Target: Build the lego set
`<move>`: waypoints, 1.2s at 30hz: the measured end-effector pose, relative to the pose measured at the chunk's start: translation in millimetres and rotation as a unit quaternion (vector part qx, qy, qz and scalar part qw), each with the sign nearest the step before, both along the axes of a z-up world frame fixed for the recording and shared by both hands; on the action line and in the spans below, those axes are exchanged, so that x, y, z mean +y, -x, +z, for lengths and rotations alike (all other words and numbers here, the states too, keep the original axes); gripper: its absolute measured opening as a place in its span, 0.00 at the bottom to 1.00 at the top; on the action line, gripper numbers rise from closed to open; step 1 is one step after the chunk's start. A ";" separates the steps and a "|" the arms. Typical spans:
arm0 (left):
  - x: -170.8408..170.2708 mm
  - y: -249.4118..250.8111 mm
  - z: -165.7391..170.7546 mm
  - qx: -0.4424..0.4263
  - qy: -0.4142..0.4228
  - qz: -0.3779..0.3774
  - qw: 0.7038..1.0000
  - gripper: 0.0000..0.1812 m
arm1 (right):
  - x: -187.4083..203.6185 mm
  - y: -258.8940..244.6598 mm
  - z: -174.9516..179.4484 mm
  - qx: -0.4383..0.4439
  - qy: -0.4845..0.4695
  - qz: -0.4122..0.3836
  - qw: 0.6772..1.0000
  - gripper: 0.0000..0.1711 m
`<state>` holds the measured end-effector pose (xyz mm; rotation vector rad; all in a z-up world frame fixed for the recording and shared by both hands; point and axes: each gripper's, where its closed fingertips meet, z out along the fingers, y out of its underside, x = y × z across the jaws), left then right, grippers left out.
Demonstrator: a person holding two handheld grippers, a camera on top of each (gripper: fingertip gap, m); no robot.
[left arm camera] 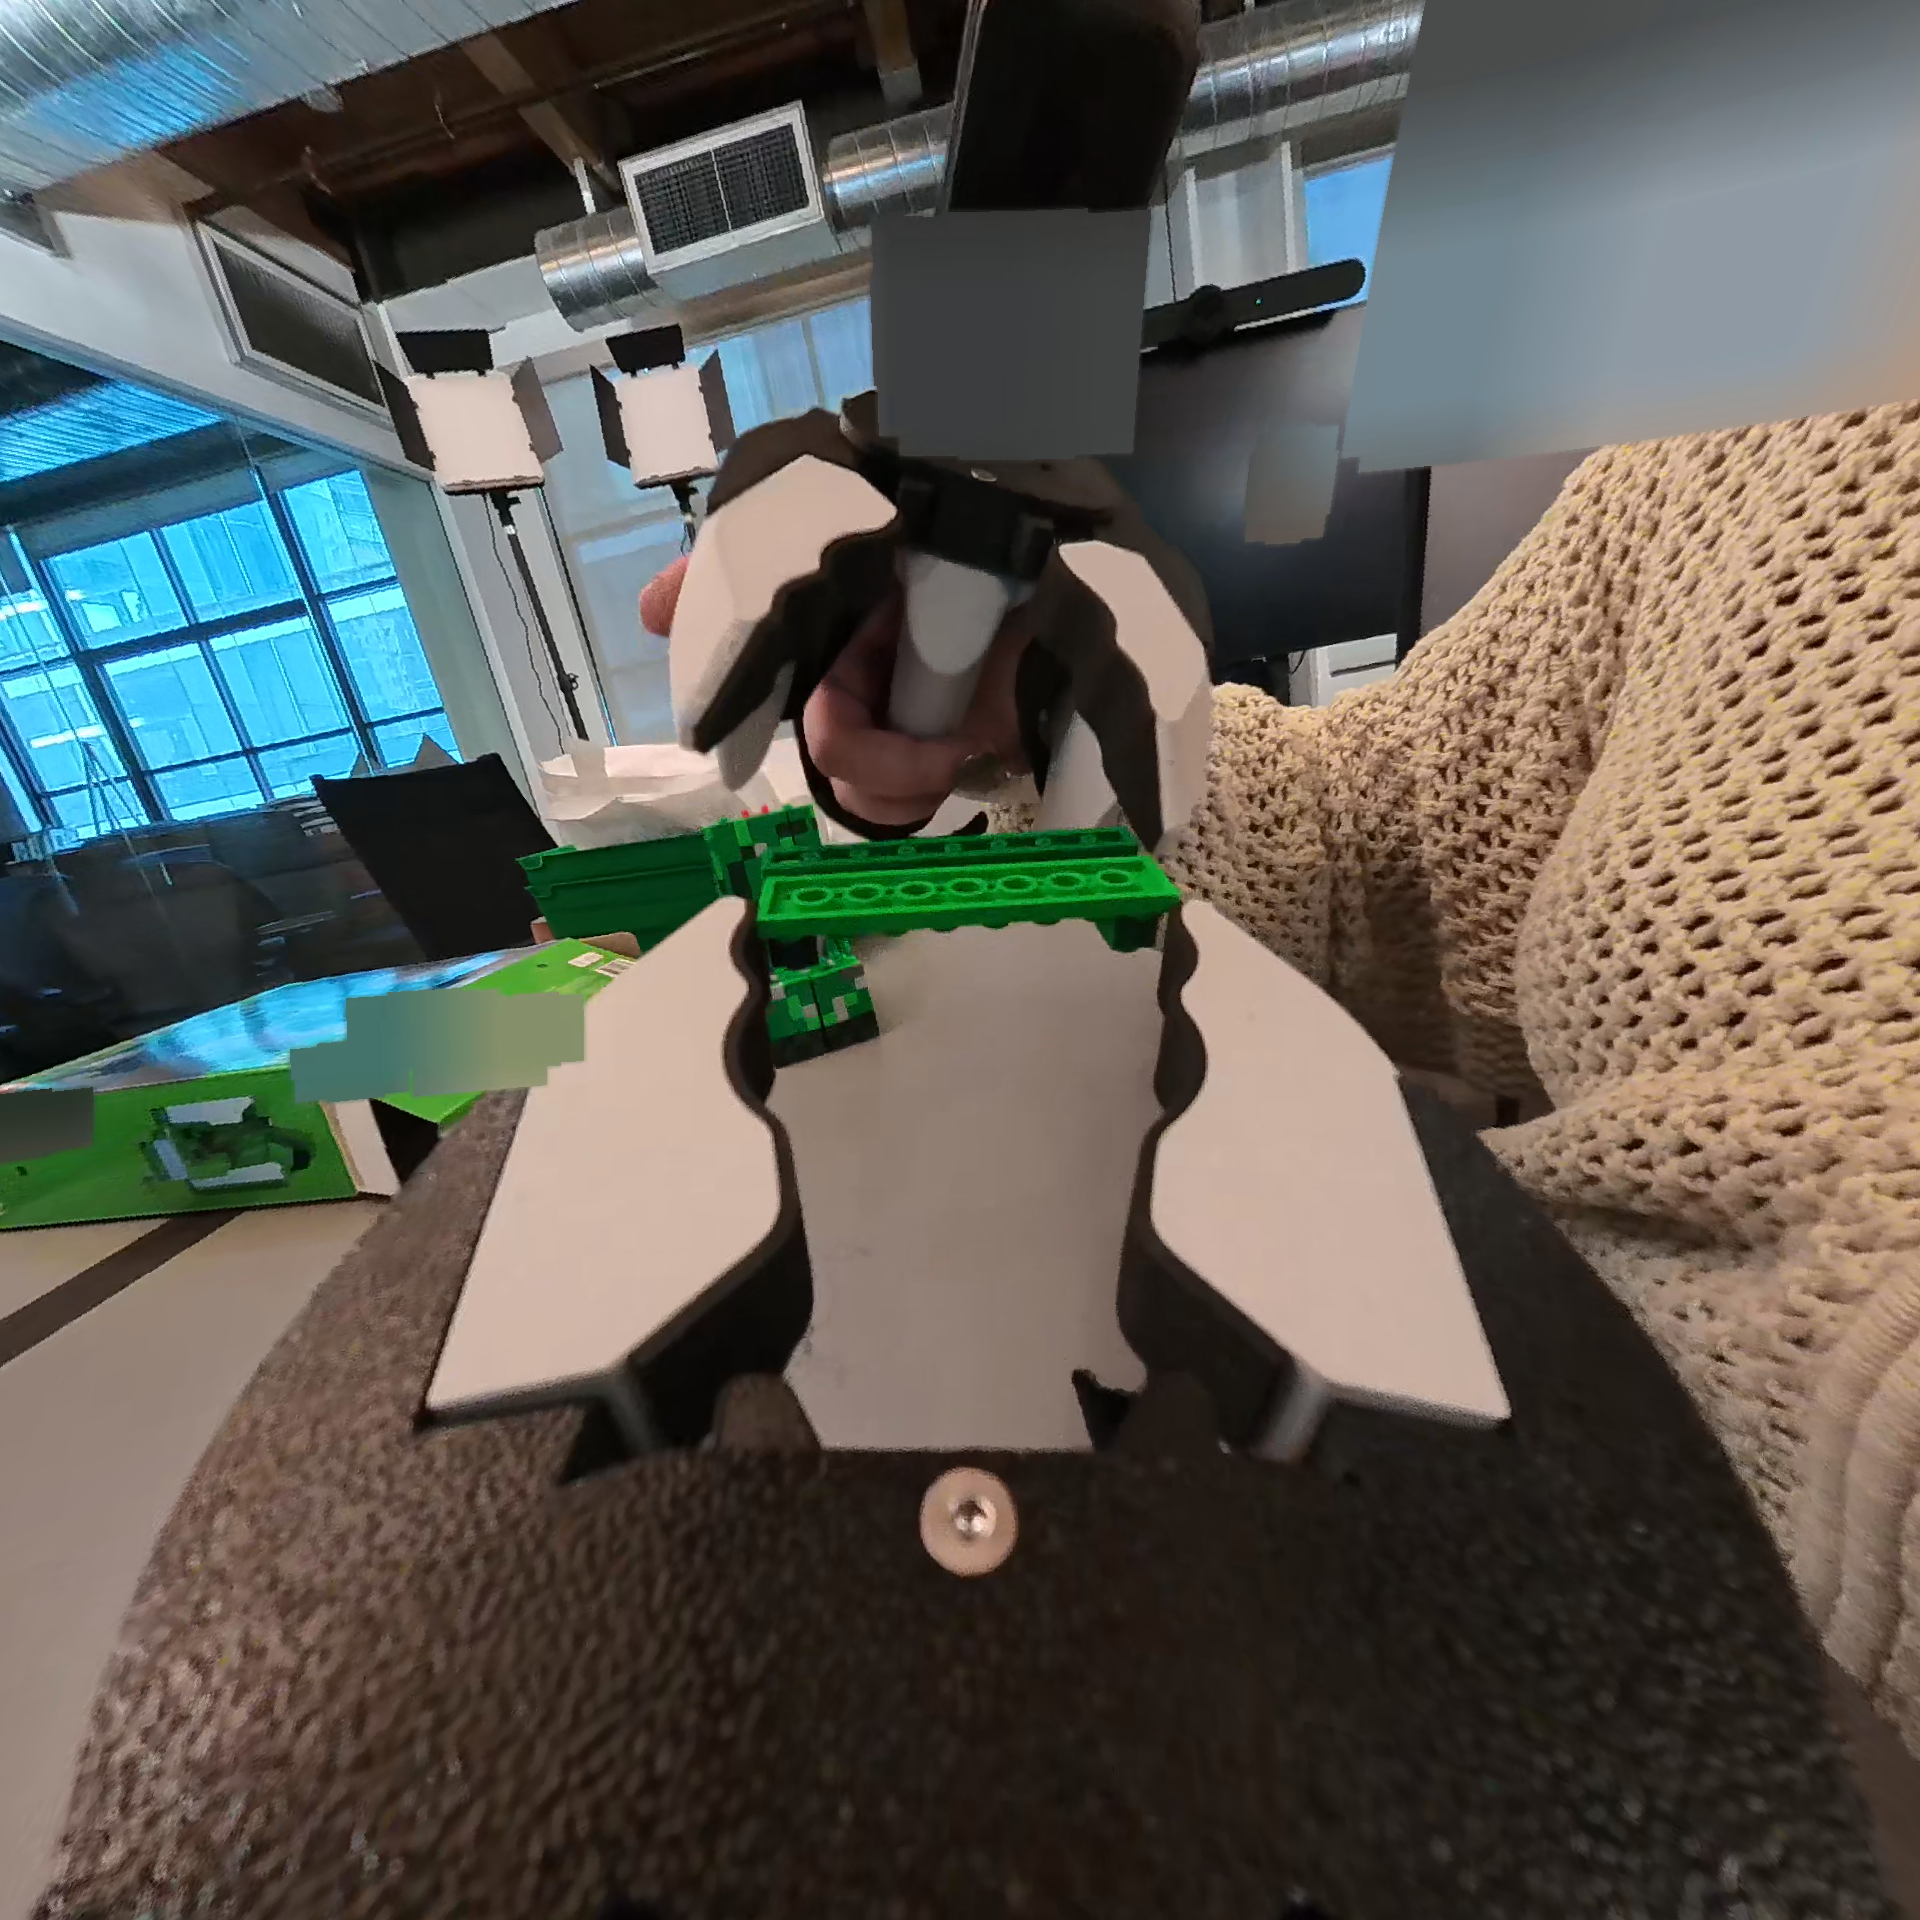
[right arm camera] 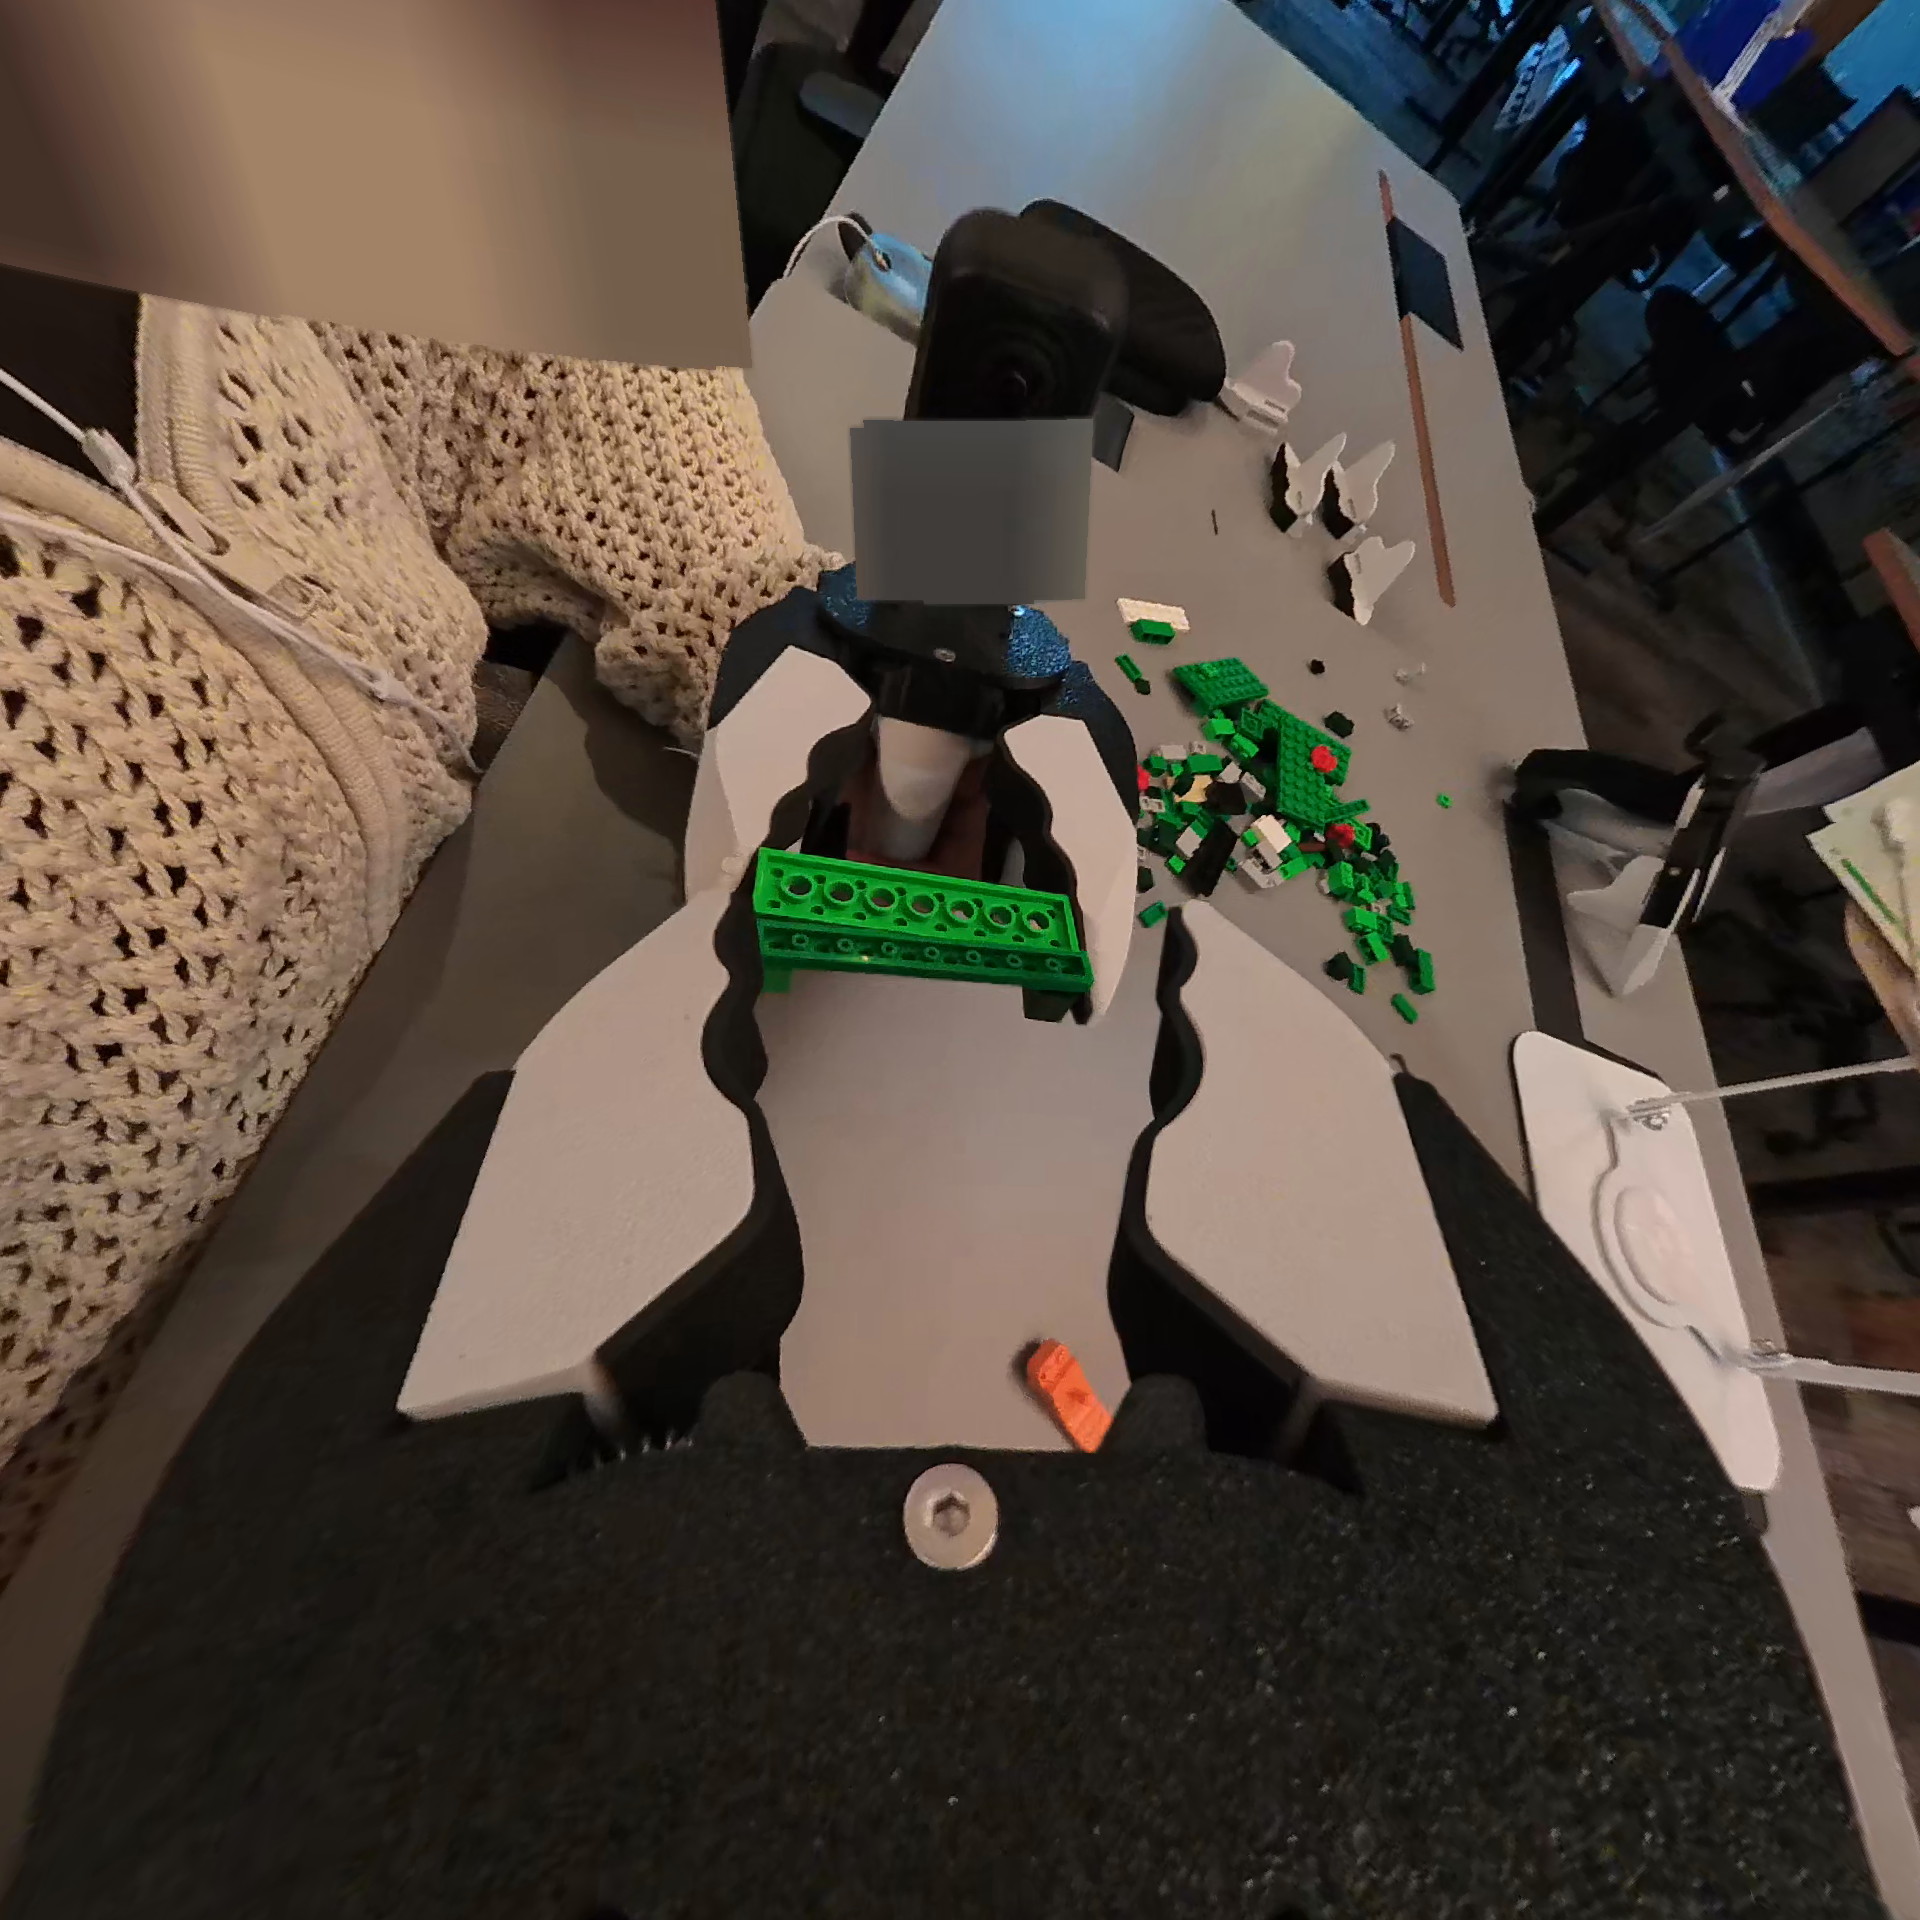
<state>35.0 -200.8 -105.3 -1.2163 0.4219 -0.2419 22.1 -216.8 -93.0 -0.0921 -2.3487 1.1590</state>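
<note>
Pinching a long green piece (left arm camera: pixel 966 896) with the left gripper (left arm camera: pixel 961 920), one finger on each end, jaws wide to fit it. Holding it up over the grey table (right arm camera: pixel 1247 260), close to a knit sleeve (left arm camera: pixel 1558 831). Facing it with the right gripper (right arm camera: pixel 956 925), jaws spread, nothing between them, tips just beside the piece. Near the piece, a little green blocky figure (left arm camera: pixel 821 1003) and a green box (left arm camera: pixel 177 1153). Off to the side on the table, a heap of loose bricks (right arm camera: pixel 1278 821), mostly green, some red and white. Close by, one orange bit (right arm camera: pixel 1070 1397).
</note>
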 end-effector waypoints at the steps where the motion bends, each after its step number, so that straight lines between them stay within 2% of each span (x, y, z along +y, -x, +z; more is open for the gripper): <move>1: -0.5 0.0 0.8 -0.002 -0.003 0.000 1.000 0.40 | 0.5 -0.2 2.1 0.004 0.002 -0.001 1.000 0.43; 8: -1.2 0.0 4.0 -0.020 -0.006 -0.007 1.000 0.40 | 1.6 -3.9 7.4 0.021 0.013 -0.001 1.000 0.42; 12: -4.3 6.4 16.6 -0.081 -0.017 -0.029 0.996 0.40 | 4.0 -14.6 17.0 0.072 0.010 0.018 0.997 0.39; 17: -5.6 13.4 19.4 -0.173 -0.011 -0.085 0.981 0.40 | -1.7 -21.0 9.0 0.217 -0.118 0.036 0.968 0.33; 20: -5.6 13.7 18.3 -0.192 -0.007 -0.107 0.976 0.40 | -3.6 -14.5 3.6 0.280 -0.197 0.028 0.939 0.30; 23: -4.6 11.6 17.7 -0.197 -0.001 -0.120 0.973 0.40 | -9.4 -11.5 2.8 0.323 -0.228 0.034 0.918 0.23; 29: -2.1 11.7 18.2 -0.210 0.006 -0.134 0.968 0.40 | -14.0 -10.9 5.5 0.352 -0.243 0.048 0.903 0.11; 36: -2.9 7.9 16.2 -0.213 0.010 -0.148 0.966 0.40 | -13.9 -14.3 4.1 0.353 -0.247 0.064 0.900 0.09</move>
